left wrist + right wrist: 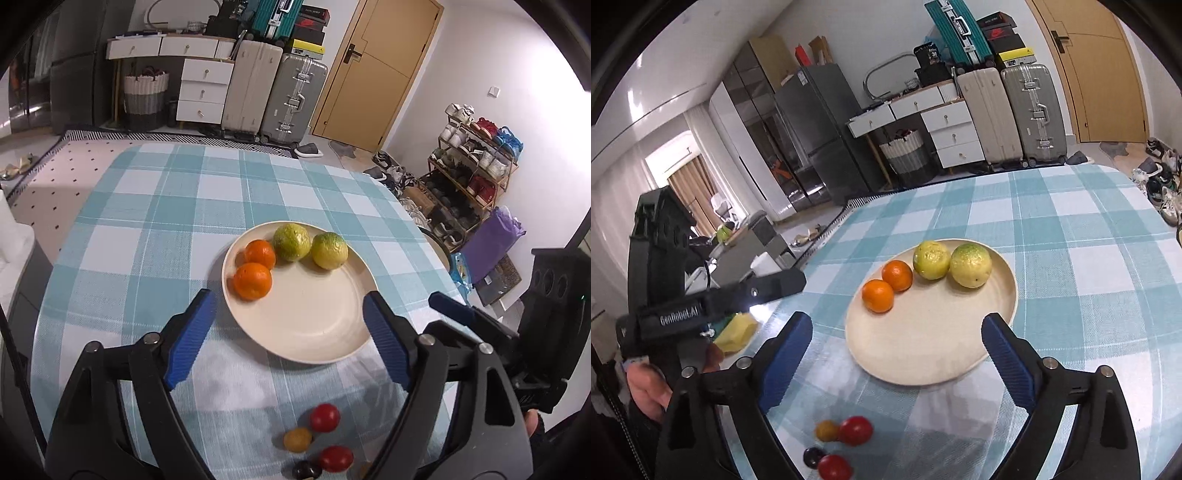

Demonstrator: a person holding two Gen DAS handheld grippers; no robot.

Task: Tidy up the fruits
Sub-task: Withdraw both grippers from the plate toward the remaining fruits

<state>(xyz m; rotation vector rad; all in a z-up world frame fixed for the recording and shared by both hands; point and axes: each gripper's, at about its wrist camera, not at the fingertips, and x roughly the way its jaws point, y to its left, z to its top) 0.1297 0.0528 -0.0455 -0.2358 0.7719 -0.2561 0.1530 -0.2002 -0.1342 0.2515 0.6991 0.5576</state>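
From my left wrist camera: my left tool (284, 314) hangs over the table, its blue-padded jaws spread wide with nothing between them. Beyond them the round cream plate (314, 325) sits on the blue-and-white checked tablecloth (155, 221), carrying two orange tangerines (253, 280) touching each other and two yellow-green round citrus fruits (291, 242) side by side along its far rim. Near the table's front edge, off the plate, lie four small tomatoes, two red (325, 417), one yellow (297, 439) and one dark purple (306, 470). My right tool shows only partly at the frame's right edge.

From my right wrist camera: my right tool (897, 332) is likewise spread and empty, poised near the plate's front rim (923, 376). The same four fruits line the plate's far side; its near half is bare. The small tomatoes (855, 430) cluster just below the jaws on the cloth.

By my reckoning the larger fruit is sorted onto the plate, and the four small tomatoes are still to be gathered.
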